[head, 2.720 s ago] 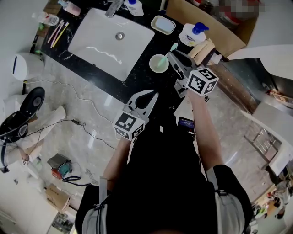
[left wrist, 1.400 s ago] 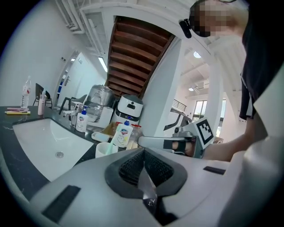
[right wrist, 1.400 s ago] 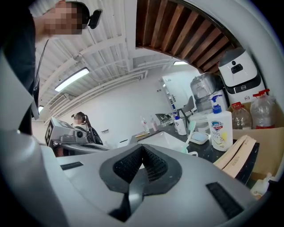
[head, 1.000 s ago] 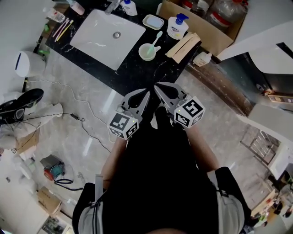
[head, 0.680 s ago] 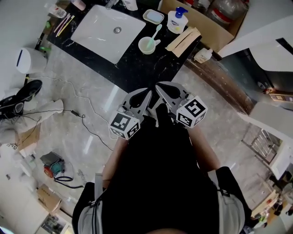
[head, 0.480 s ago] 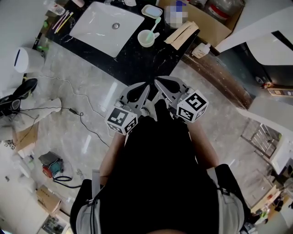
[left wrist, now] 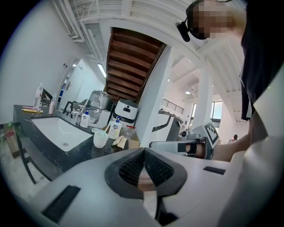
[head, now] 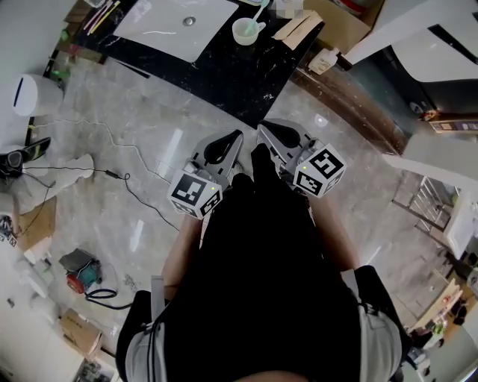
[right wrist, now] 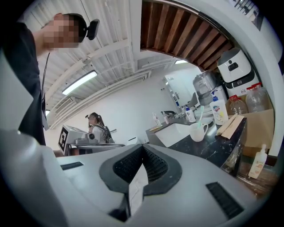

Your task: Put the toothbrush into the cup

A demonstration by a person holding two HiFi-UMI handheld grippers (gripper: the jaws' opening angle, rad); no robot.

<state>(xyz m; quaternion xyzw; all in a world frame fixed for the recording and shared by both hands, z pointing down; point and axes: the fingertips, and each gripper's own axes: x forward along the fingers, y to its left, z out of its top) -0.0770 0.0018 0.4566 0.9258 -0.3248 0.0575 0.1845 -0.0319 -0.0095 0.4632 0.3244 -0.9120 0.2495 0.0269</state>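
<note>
Pale marble floor fills most of the head view, and a black counter at the top edge carries a white sink. Well away from the counter, the left gripper and right gripper both have jaws pressed together on nothing. Beside the sink stands the pale green cup, the toothbrush upright inside it

Counter stock was one sink, one cup and one toothbrush. Grippers numbered two: the left gripper and the right gripper.
</note>
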